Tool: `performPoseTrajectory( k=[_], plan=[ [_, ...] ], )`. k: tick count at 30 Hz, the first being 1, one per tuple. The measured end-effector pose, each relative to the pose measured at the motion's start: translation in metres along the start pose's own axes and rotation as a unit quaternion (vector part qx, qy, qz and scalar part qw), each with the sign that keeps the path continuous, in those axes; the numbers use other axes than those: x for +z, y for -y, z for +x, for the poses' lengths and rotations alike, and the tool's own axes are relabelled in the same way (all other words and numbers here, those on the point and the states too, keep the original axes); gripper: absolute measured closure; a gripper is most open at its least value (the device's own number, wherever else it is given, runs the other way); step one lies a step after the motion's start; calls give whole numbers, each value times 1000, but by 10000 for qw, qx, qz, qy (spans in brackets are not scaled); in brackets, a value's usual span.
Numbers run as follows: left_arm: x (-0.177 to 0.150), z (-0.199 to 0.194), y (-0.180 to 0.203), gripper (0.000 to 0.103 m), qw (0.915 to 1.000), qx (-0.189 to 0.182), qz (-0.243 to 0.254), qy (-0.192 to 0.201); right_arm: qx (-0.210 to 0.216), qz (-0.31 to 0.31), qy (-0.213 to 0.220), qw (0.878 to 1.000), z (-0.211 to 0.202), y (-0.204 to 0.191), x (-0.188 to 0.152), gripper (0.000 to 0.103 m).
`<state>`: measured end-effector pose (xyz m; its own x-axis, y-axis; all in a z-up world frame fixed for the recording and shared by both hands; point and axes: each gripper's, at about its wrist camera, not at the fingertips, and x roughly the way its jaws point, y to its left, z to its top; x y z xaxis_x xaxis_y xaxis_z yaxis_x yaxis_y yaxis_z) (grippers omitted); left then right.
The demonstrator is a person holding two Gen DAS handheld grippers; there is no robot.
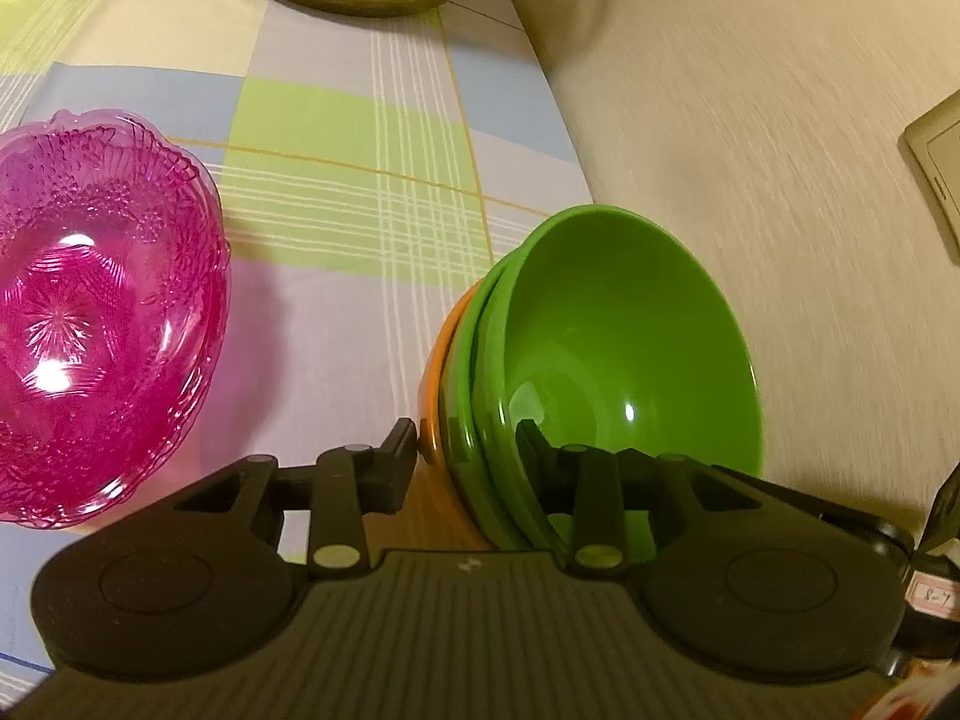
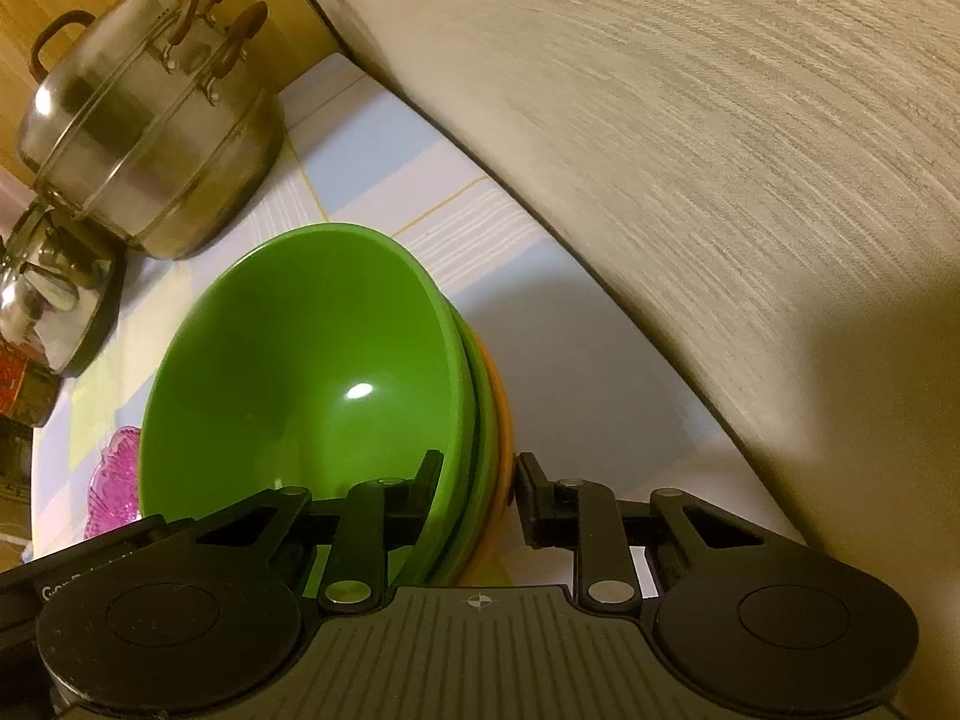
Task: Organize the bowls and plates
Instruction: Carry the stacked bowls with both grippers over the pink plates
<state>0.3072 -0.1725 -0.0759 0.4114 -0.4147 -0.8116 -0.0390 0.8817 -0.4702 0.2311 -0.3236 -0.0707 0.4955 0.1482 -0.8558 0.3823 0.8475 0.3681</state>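
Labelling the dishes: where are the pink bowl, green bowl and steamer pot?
Pink bowl [image 1: 90,324]: left wrist view, inner base.
Green bowl [image 2: 300,372]: right wrist view, inner wall.
Steamer pot [image 2: 150,138]: right wrist view, side wall.

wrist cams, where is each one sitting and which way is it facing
Left wrist: on the left gripper, angled down at the checked tablecloth; its black fingers straddle the rims of the stacked bowls, with a pink bowl beside them.
Right wrist: on the right gripper, angled down; its fingers clamp the opposite rim, with a steel steamer pot beyond.
Shared: the bowl stack (green over orange), the pink bowl, the tablecloth and the wall.
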Motion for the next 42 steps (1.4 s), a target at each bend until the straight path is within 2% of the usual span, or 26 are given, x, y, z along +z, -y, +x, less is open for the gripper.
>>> performPoseTrajectory(
  k=[14, 30, 42],
  plan=[
    [-11, -17, -4, 72, 10000, -42, -17, -24, -37, -8, 38, 10000, -16, -3, -17, 78],
    [-28, -83, -7, 74, 9994, -137, 97, 293, 17, -165, 313, 9994, -65, -30, -43, 78],
    [-37, -137, -34, 74, 9981, -76, -52, 611, 202, -530, 460, 9973, -89, -73, -58, 78]
  ],
)
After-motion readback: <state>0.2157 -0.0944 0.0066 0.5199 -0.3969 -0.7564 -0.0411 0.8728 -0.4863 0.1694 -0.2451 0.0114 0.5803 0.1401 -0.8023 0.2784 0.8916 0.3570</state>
